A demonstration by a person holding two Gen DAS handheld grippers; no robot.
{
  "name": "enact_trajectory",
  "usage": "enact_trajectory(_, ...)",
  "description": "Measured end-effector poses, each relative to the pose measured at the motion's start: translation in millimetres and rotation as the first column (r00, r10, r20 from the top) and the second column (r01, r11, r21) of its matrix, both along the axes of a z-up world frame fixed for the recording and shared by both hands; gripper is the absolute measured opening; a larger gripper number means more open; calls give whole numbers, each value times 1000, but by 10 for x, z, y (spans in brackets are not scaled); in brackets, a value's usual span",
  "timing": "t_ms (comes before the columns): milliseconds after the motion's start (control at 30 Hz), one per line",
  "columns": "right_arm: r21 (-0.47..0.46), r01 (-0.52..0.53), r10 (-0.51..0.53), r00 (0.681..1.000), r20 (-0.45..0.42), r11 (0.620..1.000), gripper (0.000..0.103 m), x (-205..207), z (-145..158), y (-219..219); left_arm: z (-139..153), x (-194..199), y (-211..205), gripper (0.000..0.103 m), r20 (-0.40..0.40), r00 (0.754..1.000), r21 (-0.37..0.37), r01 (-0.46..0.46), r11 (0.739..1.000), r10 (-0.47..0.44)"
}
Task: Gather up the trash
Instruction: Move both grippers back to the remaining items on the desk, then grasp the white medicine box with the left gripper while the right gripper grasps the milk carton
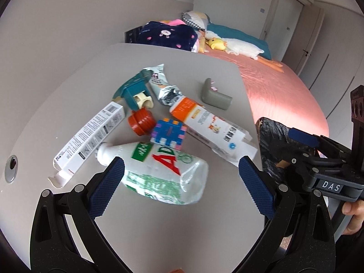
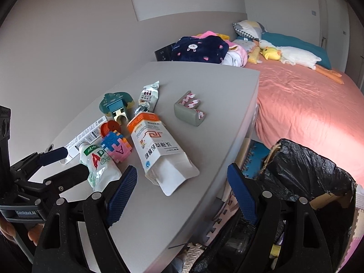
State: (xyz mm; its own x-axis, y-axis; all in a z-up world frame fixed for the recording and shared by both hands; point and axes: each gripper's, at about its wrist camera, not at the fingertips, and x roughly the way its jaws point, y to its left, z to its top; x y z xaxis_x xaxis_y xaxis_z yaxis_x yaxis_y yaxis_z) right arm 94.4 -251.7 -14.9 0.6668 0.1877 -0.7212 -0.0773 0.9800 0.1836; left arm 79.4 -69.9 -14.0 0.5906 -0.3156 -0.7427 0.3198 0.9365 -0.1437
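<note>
Soft daylight coming from 3 o'clock, glaring on pink bedsheet (image 1: 284, 91); bottle (image 1: 159, 173) blurring slightly; fisheye bending edges, corners vignetting black in both views.

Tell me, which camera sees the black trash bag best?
The right wrist view: the black trash bag shows its open top and lining beside the table. The left wrist view catches only one edge of it, behind the right gripper.

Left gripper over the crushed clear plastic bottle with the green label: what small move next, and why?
Probably lower the left gripper a little and close on the crushed clear plastic bottle with the green label. It is open with a finger on each side of the bottle, nothing is held yet, and the black-lined trash box waits beside the grey table.
</note>
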Motion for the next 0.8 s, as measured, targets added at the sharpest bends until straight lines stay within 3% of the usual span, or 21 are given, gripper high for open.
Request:
enact_trajectory(467, -72, -97, 93, 994, -54, 993, 82, 452, -207, 361, -64, 383, 642, 97, -8, 990, -13, -141, 990, 141)
enact_trajectory(800, -104, -124, 115, 989, -94, 987, 82, 706, -390, 490, -253, 721, 727, 93, -17, 988, 111, -152, 982, 155)
